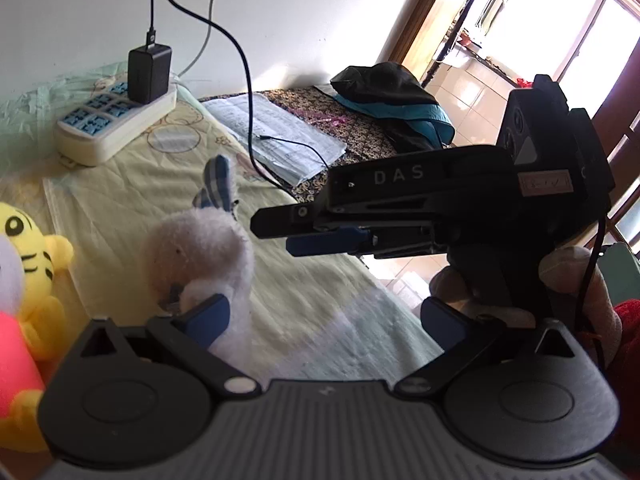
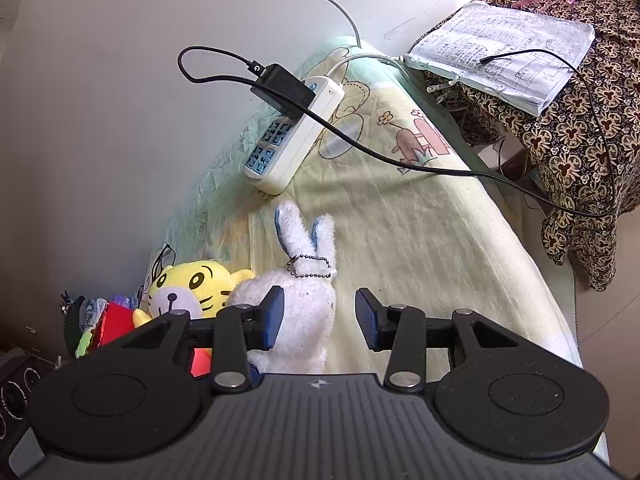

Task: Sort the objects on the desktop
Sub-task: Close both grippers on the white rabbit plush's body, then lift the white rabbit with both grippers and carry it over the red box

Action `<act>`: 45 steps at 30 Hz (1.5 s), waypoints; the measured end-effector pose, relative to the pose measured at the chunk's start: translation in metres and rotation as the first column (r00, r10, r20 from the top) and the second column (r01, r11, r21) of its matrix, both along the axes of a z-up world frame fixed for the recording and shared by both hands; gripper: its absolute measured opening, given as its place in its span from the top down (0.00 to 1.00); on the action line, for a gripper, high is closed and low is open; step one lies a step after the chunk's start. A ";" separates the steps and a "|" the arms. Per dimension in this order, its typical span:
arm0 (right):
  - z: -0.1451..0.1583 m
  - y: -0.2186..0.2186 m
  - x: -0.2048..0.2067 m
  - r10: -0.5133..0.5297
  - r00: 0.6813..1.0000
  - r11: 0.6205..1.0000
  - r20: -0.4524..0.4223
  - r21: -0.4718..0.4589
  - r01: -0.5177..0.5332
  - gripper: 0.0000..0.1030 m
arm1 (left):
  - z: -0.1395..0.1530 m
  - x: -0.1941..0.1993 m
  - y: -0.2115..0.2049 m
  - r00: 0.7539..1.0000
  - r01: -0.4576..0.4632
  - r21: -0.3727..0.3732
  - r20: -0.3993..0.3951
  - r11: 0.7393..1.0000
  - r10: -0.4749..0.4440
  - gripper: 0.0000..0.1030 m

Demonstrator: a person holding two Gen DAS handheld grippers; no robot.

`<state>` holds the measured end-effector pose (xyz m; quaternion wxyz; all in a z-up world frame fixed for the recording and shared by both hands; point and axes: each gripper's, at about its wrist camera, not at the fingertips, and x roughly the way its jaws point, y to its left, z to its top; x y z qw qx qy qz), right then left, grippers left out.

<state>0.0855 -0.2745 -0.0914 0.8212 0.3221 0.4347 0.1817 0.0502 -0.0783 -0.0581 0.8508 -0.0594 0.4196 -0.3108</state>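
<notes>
White rabbit (image 2: 296, 312) lying on the cloth (image 2: 400, 240) beside the tiger (image 2: 192, 284); left gripper (image 1: 326, 316) spreading wide, right gripper (image 2: 320, 316) gaping half-wide, neither gripping. Next: closing on it.

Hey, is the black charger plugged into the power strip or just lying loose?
Plugged in. The black charger sits seated on the end of the white power strip, its cable trailing across the bed.

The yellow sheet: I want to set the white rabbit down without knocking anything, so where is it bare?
Free: the wide stretch of yellow sheet right of the white rabbit, below the black cable and running to the sheet's right edge. Crowded: the left, where the yellow tiger and other toys pile up, and the top by the power strip.
</notes>
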 end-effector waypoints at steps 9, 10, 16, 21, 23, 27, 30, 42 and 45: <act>-0.004 -0.018 -0.009 0.023 1.000 1.000 -0.016 -0.008 -0.023 0.57 | 0.020 -0.018 0.010 0.998 0.054 -0.073 0.027 0.996 -0.053 0.02; -0.005 -0.018 -0.010 0.021 1.000 1.000 -0.020 -0.003 -0.022 0.56 | 0.019 -0.016 0.014 0.999 0.032 -0.071 0.025 0.997 -0.030 0.02; -0.015 -0.033 -0.014 -0.023 0.998 0.996 -0.064 0.080 0.028 0.49 | -0.007 0.022 0.033 0.991 -0.110 -0.090 -0.084 0.990 0.102 0.02; -0.019 -0.043 -0.024 -0.014 0.997 0.988 -0.078 0.149 0.025 0.48 | -0.028 0.034 0.035 0.981 -0.135 -0.112 -0.157 0.984 0.117 0.07; -0.023 -0.042 -0.026 -0.008 0.996 0.988 -0.092 0.154 0.022 0.47 | -0.036 0.038 0.033 0.975 -0.139 -0.113 -0.190 0.984 0.116 0.11; -0.027 -0.037 -0.026 -0.012 0.995 0.983 -0.100 0.179 0.030 0.46 | -0.046 0.037 0.025 0.969 -0.123 -0.106 -0.228 0.987 0.096 0.17; -0.027 -0.033 -0.027 -0.012 0.995 0.983 -0.098 0.181 0.029 0.45 | -0.048 0.036 0.021 0.970 -0.116 -0.093 -0.226 0.989 0.093 0.16; -0.019 -0.017 -0.031 0.002 0.996 0.987 -0.091 0.158 0.012 0.47 | -0.035 0.022 0.025 0.976 -0.123 -0.076 -0.189 0.990 0.107 0.23; -0.012 -0.010 -0.039 0.022 0.997 0.987 -0.071 0.158 -0.011 0.48 | -0.026 0.013 0.035 0.975 -0.149 -0.091 -0.178 0.985 0.131 0.23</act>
